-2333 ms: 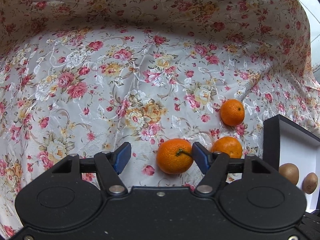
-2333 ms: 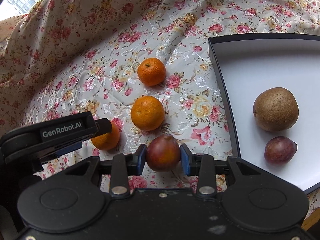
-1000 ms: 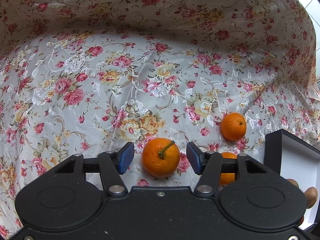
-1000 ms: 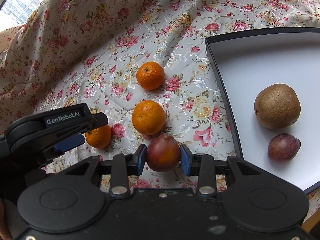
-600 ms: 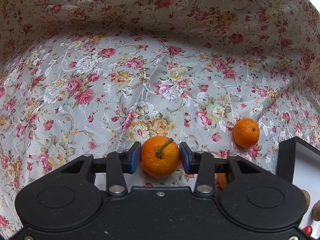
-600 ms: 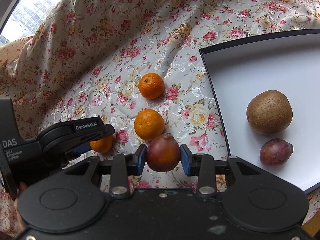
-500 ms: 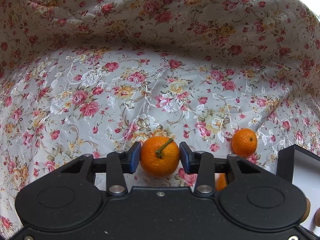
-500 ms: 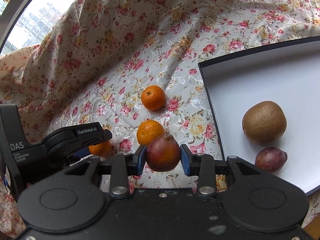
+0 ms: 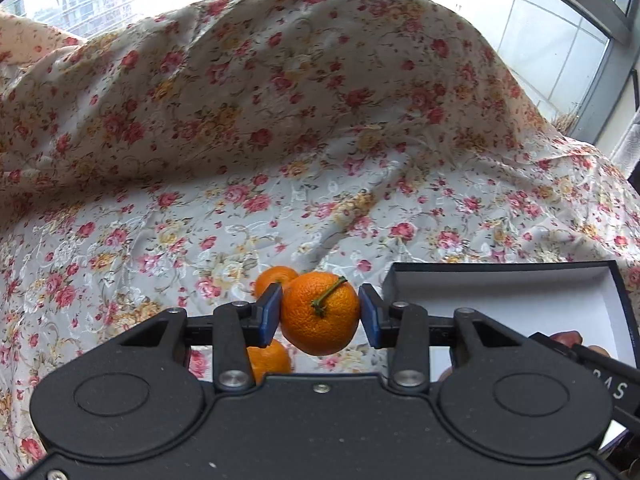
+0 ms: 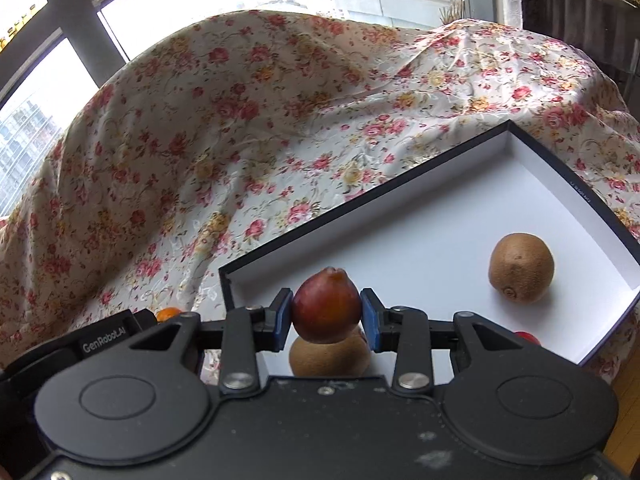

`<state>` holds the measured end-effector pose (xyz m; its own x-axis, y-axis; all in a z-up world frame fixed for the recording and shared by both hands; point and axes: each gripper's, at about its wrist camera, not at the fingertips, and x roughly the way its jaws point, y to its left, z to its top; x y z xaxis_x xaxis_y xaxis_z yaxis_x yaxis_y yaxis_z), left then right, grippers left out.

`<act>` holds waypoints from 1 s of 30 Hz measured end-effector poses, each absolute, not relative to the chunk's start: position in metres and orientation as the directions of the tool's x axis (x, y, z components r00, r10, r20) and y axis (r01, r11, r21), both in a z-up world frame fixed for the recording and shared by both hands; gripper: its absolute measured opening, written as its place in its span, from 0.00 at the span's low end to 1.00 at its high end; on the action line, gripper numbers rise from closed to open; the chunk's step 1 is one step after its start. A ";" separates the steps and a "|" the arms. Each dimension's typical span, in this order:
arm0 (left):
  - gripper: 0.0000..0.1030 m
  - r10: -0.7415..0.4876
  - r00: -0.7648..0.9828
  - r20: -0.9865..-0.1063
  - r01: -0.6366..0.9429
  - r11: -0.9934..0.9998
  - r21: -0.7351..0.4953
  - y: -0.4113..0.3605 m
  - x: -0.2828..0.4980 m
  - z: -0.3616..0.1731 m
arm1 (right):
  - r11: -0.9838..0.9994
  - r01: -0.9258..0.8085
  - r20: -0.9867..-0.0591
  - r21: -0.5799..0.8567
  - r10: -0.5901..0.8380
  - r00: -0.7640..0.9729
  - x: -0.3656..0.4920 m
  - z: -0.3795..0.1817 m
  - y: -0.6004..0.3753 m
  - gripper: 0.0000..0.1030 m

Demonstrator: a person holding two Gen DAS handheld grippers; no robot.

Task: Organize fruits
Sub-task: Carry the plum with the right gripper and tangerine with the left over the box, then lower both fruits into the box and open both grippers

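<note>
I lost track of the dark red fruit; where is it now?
In the right wrist view, the red fruit sits between the right gripper's fingers, above the tray, over a kiwi.

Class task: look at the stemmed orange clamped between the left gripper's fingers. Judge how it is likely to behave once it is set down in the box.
The orange is nearly round, so it will probably roll on the smooth white floor of the box unless lowered gently. Its dimpled peel likely gives the left gripper decent friction. The fingers touch only its sides, so it might pivot between them.
</note>
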<state>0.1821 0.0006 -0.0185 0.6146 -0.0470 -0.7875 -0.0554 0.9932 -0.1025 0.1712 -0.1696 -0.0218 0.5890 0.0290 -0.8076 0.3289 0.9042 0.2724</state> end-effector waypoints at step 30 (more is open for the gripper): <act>0.52 -0.216 0.533 -0.818 0.066 0.975 -0.214 -0.124 0.193 -0.038 | 0.847 0.502 -0.818 0.174 -0.159 0.552 0.123 -0.028 -0.314 0.38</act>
